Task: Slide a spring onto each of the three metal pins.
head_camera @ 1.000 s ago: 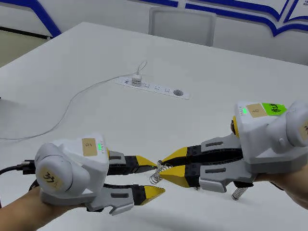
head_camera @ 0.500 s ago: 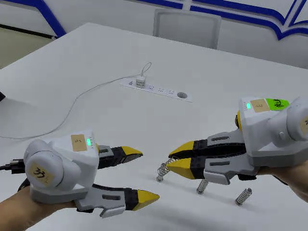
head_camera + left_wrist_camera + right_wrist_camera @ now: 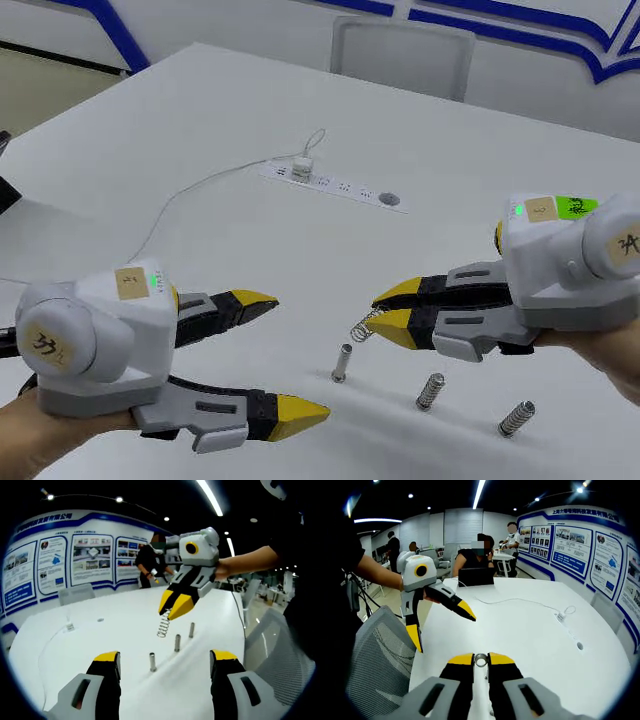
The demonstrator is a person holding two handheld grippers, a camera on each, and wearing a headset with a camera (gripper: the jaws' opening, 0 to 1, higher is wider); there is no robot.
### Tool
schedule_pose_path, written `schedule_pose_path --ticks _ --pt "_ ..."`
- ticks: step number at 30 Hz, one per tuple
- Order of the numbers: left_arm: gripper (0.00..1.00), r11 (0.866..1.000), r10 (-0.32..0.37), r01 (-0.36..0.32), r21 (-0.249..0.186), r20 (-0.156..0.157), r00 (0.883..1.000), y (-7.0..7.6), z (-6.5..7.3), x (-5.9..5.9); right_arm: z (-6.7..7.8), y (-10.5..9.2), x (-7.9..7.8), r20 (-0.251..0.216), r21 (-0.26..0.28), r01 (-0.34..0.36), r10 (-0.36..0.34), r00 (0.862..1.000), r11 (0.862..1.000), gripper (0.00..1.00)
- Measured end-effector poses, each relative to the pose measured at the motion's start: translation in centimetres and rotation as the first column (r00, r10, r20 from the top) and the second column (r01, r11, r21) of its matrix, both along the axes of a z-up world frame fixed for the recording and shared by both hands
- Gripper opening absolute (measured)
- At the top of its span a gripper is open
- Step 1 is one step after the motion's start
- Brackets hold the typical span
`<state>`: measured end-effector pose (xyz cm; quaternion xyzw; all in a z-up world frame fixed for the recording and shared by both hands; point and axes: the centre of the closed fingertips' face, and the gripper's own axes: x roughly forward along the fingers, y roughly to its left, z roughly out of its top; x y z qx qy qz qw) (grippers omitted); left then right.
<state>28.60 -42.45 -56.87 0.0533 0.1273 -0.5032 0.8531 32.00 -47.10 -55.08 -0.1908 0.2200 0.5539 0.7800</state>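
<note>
White table (image 3: 200,150) in a room whose far wall carries blue stripes. A power strip (image 3: 335,186) with a plugged-in cable and a chair (image 3: 400,55) lie beyond the bare pin (image 3: 342,362), which stands upright. Two more pins, each wearing a spring (image 3: 430,391) (image 3: 516,418), stand to its right.

The right gripper (image 3: 372,313) is clamped on a third spring (image 3: 360,328), which hangs just above and right of the bare pin, not touching it. The left gripper (image 3: 298,355), jaws wide apart and holding nothing, hovers left of that pin.

The left gripper view adds wall display boards and a row of three pins under the dangling spring (image 3: 163,625). The right gripper view shows that spring end-on as a ring (image 3: 480,659) between its own tips, and seated people beyond the table.

Half a second earlier the spring's lower end met the pin's top. A second earlier both grippers' tips met at the spring.
</note>
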Motion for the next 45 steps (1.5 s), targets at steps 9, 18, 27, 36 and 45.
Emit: schedule_pose_path --ticks 9,18,27,36,45 --pt "0.94 0.998 0.057 -0.056 0.029 -0.006 0.998 0.9 -0.5 0.6 -2.1 -0.1 1.8 -0.032 -0.051 0.035 -0.036 0.999 0.998 0.10" --pt "1.00 0.995 0.089 -0.088 0.045 -0.013 0.996 1.8 -1.2 0.8 -4.3 0.3 2.9 -0.076 -0.106 0.068 -0.076 0.994 0.992 0.10" --pt "1.00 0.994 0.101 -0.100 0.036 -0.028 0.995 1.8 -1.5 0.8 -5.4 0.6 2.8 -0.123 -0.141 0.068 -0.086 0.989 0.988 0.10" --pt "1.00 0.994 0.101 -0.100 0.035 -0.039 0.994 1.8 -1.8 0.8 -6.7 0.8 2.5 -0.123 -0.218 0.047 -0.075 0.990 0.975 0.11" --pt "1.00 0.994 0.105 -0.104 0.036 -0.043 0.994 1.8 -2.0 0.9 -8.6 1.1 2.5 -0.118 -0.280 0.012 -0.046 0.992 0.960 0.11"
